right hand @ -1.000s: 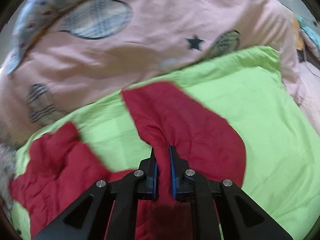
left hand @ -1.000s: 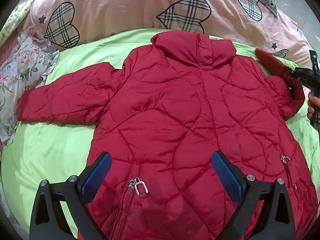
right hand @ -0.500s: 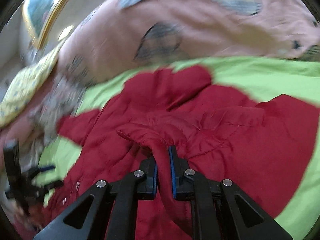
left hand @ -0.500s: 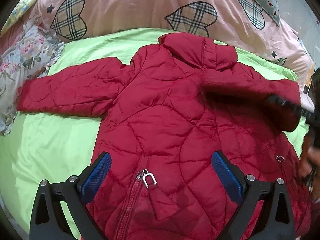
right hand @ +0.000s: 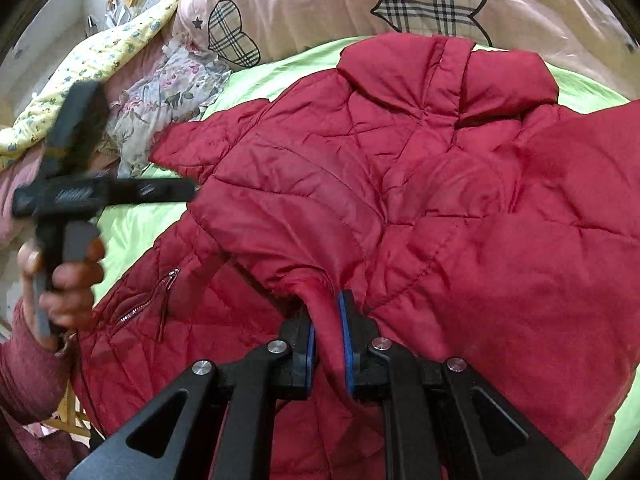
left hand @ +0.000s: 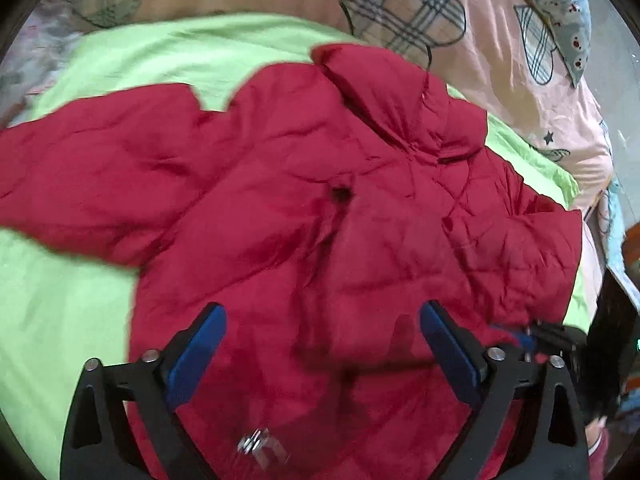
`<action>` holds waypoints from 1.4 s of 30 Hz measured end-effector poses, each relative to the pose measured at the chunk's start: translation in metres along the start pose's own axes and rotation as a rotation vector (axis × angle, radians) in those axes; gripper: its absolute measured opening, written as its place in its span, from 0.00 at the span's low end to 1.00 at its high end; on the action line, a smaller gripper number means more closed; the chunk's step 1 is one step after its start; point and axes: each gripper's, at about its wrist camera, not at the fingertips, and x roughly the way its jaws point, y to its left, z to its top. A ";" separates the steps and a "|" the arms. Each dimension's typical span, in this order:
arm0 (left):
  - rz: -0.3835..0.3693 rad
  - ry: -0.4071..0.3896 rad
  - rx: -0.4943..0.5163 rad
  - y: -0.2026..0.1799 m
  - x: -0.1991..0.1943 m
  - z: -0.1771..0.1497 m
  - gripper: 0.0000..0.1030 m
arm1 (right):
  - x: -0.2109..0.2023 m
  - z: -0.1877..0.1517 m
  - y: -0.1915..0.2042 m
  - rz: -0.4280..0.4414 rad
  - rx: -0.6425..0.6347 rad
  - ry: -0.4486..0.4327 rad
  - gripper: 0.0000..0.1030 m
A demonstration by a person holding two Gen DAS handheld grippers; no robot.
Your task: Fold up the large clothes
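A red quilted jacket (left hand: pixel 320 208) lies on a lime green sheet (left hand: pixel 52 304), collar toward the far side. It also shows in the right wrist view (right hand: pixel 400 184). My right gripper (right hand: pixel 328 332) is shut on the cuff of the jacket's right sleeve (right hand: pixel 320 312), and that sleeve lies folded across the jacket's front. My left gripper (left hand: pixel 320 356) is open and empty, hovering over the lower front of the jacket. The other sleeve (left hand: pixel 88 184) lies stretched out to the left. The left gripper's body (right hand: pixel 72 184) shows at the left of the right wrist view.
A pink duvet with plaid hearts (left hand: pixel 400 12) is heaped beyond the sheet. A floral garment (right hand: pixel 168 88) and a yellow flowered cloth (right hand: pixel 80 68) lie at the far left. A blue patterned pillow (left hand: pixel 568 8) is at the back right.
My right gripper has carried the right sleeve across the jacket's front toward the middle. My left gripper has shifted right and closer over the jacket, still open.
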 end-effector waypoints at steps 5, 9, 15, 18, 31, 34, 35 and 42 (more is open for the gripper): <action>-0.050 0.050 0.014 -0.002 0.033 0.016 0.25 | 0.002 0.001 0.005 -0.005 0.006 -0.002 0.18; -0.010 -0.031 0.064 0.004 0.012 0.009 0.13 | -0.008 -0.002 0.003 0.000 0.048 -0.001 0.35; 0.098 -0.104 0.081 0.030 -0.016 -0.013 0.13 | -0.054 -0.009 -0.005 -0.059 0.104 -0.136 0.50; 0.099 -0.095 0.078 0.037 -0.016 -0.019 0.13 | -0.068 -0.004 -0.019 -0.224 0.146 -0.212 0.51; 0.076 -0.226 0.135 0.003 -0.060 -0.028 0.42 | -0.014 -0.002 -0.077 -0.418 0.259 -0.076 0.49; 0.060 -0.206 0.172 -0.019 -0.049 -0.024 0.42 | -0.011 -0.001 -0.076 -0.439 0.250 -0.074 0.49; 0.073 -0.197 0.187 -0.025 -0.040 -0.024 0.42 | -0.011 -0.002 -0.075 -0.445 0.248 -0.076 0.49; 0.198 -0.082 0.181 -0.015 0.038 -0.018 0.42 | -0.011 -0.007 -0.076 -0.437 0.258 -0.088 0.50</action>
